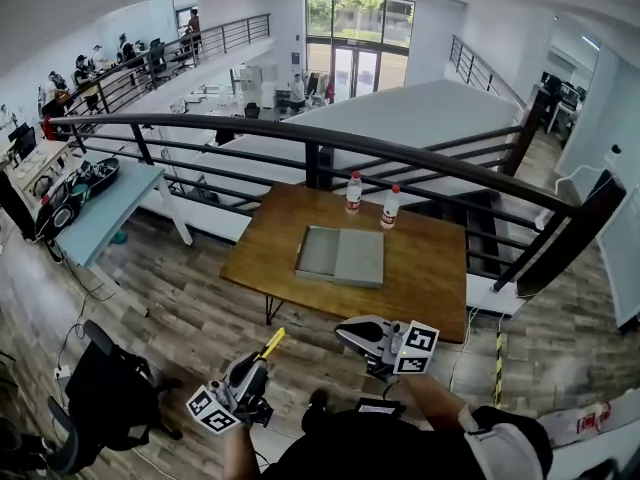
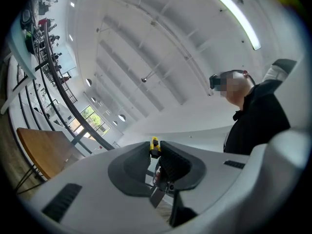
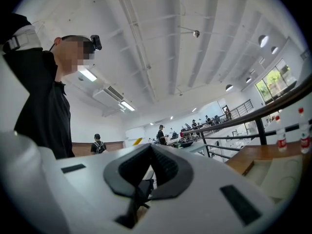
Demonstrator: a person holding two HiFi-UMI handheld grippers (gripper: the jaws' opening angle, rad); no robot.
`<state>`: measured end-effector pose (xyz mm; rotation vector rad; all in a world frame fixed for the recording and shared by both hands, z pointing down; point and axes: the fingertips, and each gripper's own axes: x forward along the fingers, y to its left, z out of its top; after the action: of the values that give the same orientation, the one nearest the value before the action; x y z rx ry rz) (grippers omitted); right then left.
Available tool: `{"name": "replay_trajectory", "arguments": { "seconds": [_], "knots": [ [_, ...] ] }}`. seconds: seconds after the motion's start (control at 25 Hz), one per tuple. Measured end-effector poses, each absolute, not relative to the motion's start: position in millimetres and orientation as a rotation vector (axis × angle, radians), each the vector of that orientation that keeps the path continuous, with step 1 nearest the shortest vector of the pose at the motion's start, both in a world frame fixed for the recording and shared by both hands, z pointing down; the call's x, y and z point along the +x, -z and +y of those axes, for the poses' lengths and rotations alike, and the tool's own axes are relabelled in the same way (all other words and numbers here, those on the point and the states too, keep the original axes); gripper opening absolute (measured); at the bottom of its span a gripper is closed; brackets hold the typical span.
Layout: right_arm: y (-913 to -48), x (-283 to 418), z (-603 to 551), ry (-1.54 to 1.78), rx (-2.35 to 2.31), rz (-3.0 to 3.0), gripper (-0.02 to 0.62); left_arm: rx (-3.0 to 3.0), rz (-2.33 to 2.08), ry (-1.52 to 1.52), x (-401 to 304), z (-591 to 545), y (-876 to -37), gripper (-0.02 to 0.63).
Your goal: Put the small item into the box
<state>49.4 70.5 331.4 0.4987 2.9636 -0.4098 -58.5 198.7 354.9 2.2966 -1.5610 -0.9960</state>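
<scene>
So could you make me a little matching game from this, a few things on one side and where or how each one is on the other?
Things
1. small yellow item
2. flat grey box
3. two clear plastic bottles with red caps
4. right hand-held gripper

Places or states
A. jaws together, nothing between them
B. lying in the middle of the brown wooden table
C. pinched in the left hand-held gripper
D. standing at the table's far edge

Pairs: 1-C, 2-B, 3-D, 4-A

The small item (image 2: 154, 146) is yellow, the box (image 1: 340, 256) grey, the table (image 1: 430, 268) brown.
</scene>
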Motion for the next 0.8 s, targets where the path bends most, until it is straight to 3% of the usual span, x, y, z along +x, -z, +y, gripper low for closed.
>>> {"name": "replay_trajectory", "arguments": {
  "seconds": [0.4, 0.8],
  "knots": [
    [-328.6, -71.0, 6.3, 0.469, 0.496, 2.883, 0.009, 2.261, -1.572, 0.872, -157.3, 141.5, -352.2, 0.075],
    [-331.7, -80.9, -84.2, 0.477, 0.303, 2.869, 0.009, 2.291, -1.492, 0.805, -206.6, 48.9, -355.0, 0.075]
  ]
}}
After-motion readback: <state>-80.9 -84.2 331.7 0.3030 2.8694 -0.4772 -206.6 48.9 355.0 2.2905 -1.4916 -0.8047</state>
